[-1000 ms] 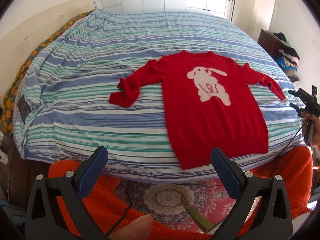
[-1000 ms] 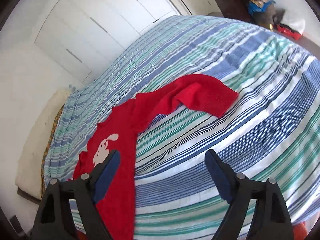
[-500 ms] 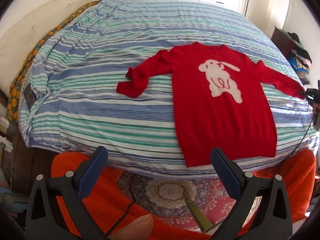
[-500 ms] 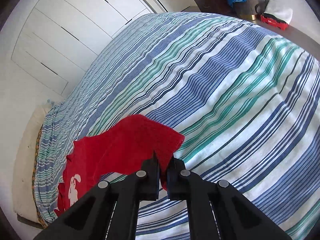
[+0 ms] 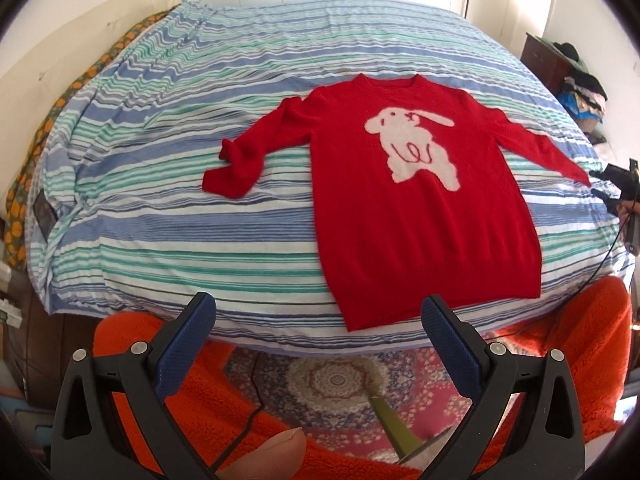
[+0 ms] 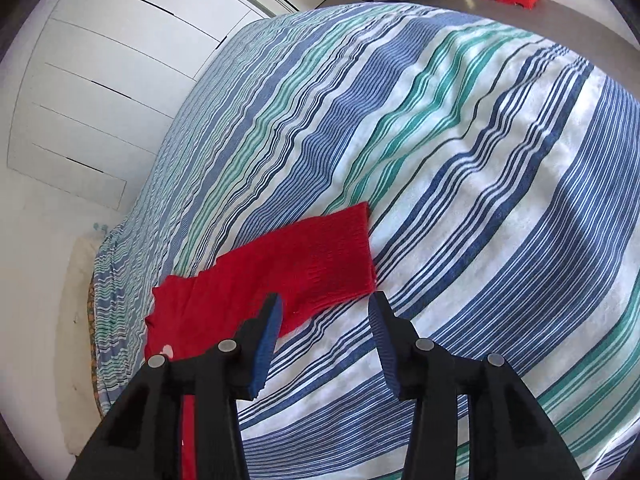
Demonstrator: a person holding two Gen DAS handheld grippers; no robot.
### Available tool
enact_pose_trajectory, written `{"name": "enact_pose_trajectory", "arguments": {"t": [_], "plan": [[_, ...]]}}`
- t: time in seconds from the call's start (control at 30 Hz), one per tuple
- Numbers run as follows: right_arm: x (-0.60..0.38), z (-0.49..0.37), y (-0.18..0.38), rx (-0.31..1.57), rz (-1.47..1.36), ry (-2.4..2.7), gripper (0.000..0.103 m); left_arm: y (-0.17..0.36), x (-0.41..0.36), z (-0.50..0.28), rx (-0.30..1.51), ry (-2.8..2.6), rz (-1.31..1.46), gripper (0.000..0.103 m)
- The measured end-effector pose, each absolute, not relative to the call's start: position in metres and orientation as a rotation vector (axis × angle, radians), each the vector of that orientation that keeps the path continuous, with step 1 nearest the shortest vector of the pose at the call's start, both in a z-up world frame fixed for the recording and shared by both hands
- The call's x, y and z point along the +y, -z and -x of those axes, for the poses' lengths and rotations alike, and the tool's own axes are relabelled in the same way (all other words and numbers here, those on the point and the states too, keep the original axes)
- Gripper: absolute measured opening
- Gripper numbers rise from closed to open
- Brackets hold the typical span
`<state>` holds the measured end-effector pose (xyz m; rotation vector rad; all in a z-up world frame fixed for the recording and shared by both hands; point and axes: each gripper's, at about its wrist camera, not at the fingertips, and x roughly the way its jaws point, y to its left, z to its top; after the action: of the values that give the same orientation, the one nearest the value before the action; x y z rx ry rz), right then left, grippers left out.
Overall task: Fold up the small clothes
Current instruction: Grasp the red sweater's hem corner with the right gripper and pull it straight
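A red sweater (image 5: pixel 416 208) with a white rabbit on its chest lies flat, front up, on the striped bed (image 5: pixel 168 216). Its left sleeve (image 5: pixel 256 148) is bent and bunched at the cuff. Its right sleeve (image 5: pixel 536 144) runs straight out to the bed's right edge. My left gripper (image 5: pixel 318 304) hangs open over the near bed edge, just short of the sweater's hem, with nothing in it. My right gripper (image 6: pixel 325 304) is opening; the right cuff (image 6: pixel 340 256) lies flat on the sheet just ahead of its fingertips, with no pad pressing on it. The right gripper (image 5: pixel 598 185) also shows beside that cuff.
White wardrobe doors (image 6: pixel 100 80) stand behind the bed. A dark dresser (image 5: pixel 548 60) piled with clothes is at the right. Orange fleece (image 5: pixel 160 360), a patterned rug (image 5: pixel 336 380) and a cable (image 5: pixel 600 272) lie below the near edge. A cream headboard (image 5: pixel 60 48) runs along the left.
My right gripper shut on the right cuff, drew the sleeve out straight toward the bed's edge, then opened and let it drop. The left gripper shifted only slightly.
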<state>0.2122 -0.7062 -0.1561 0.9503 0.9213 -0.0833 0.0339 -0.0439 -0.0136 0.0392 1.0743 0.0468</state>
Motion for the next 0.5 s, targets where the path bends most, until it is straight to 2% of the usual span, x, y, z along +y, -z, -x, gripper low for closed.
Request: {"name": "enact_pose_trajectory", "arguments": {"t": [0.1,0.2,0.27,0.37,0.5], "plan": [[-0.699,-0.217,0.182,0.900,-1.008,0.126,0.045,0.010,-0.044,-0.036,1.067,-0.047,-0.027,0.102],[-0.705,-0.215,0.196,0.762,-1.088,0.179,0.041,0.006,-0.042,-0.032,1.047,-0.070,-0.028,0.102],[-0.708,-0.212,0.195,0.732,-1.085,0.199,0.004,0.004,-0.037,-0.026,1.037,-0.091,-0.022,0.102],[-0.709,-0.191,0.173,0.724,-0.948,0.284,0.004,0.006,-0.027,-0.018,1.030,-0.135,-0.017,0.102],[-0.714,-0.179,0.177,0.805,-0.867,0.335,0.004,0.019,-0.021,-0.024,1.071,-0.126,-0.001,0.102]]}}
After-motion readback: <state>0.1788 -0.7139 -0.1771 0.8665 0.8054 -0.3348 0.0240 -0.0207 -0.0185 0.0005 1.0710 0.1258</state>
